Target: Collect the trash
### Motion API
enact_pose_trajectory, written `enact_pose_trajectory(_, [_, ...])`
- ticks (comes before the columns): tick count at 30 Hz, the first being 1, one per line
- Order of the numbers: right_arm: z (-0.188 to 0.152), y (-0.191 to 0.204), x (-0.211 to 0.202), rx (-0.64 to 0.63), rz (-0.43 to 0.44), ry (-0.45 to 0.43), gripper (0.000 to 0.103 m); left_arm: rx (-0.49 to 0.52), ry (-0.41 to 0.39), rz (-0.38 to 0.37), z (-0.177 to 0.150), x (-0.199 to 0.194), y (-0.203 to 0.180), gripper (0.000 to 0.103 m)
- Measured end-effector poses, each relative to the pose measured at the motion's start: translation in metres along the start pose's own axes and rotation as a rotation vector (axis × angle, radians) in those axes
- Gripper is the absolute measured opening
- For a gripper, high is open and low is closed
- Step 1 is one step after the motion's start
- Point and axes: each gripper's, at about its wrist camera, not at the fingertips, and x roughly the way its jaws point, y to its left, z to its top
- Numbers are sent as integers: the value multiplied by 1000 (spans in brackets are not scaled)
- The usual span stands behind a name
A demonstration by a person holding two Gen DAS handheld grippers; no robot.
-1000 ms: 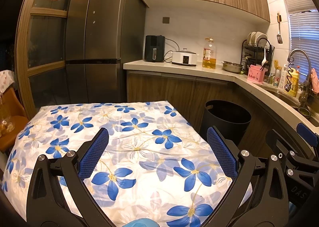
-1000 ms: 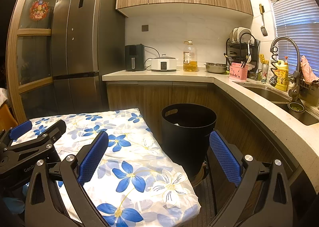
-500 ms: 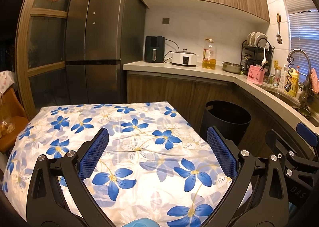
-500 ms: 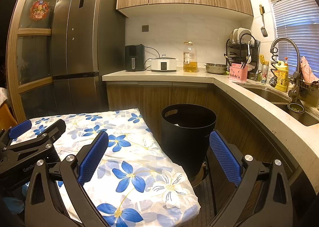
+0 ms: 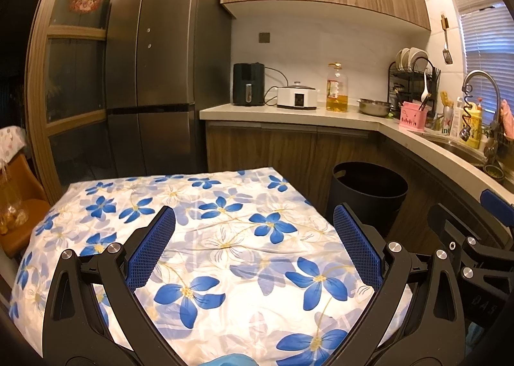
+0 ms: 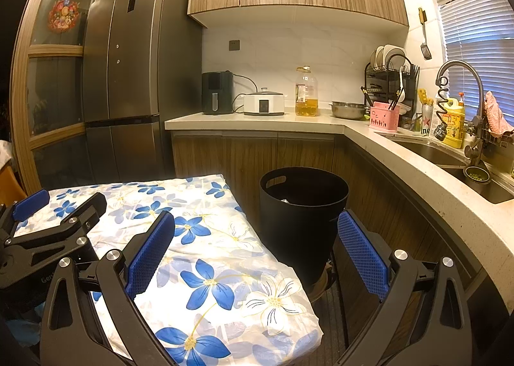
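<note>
A black round trash bin [image 6: 303, 205] stands on the floor between the table's right side and the counter; it also shows in the left wrist view [image 5: 369, 191]. Something pale lies inside it, unclear what. My left gripper [image 5: 253, 247] is open and empty above the blue-flowered tablecloth [image 5: 225, 237]. My right gripper [image 6: 257, 250] is open and empty over the table's right edge [image 6: 276, 269], with the bin just ahead. No loose trash shows on the cloth. Each gripper shows at the edge of the other's view.
An L-shaped counter [image 6: 401, 154] with wood cabinets runs behind and to the right of the bin, carrying appliances, an oil bottle [image 6: 306, 93], a dish rack and a sink [image 6: 449, 157]. A tall fridge [image 5: 154, 77] stands at the back left. An orange chair [image 5: 16, 205] is at far left.
</note>
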Motion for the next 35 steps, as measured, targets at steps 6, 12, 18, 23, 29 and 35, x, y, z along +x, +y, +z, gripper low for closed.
enact_pose_trajectory(6, [-1,0,1,-1,1,-1,97,10,-9,-1,-1,0,-2,96])
enact_pose_trajectory(12, [-1,1,1,0,1,1,97,14,-6,-4,-2,0,-3,96])
enact_pose_trajectory(18, [-1,1,1,0,1,0,97,18,-7,-2,-3,1,-3,96])
enact_pose_trajectory(23, [-2,0,2,2,2,-1,97,18,-4,4,-4,0,-5,96])
enact_pose_trajectory(29, [-2,1,1,1,1,-7,97,22,-4,19,-4,1,-5,97])
enact_pose_trajectory(35, [-3,1,1,3,0,-9,97,4,2,33,-5,2,-2,97])
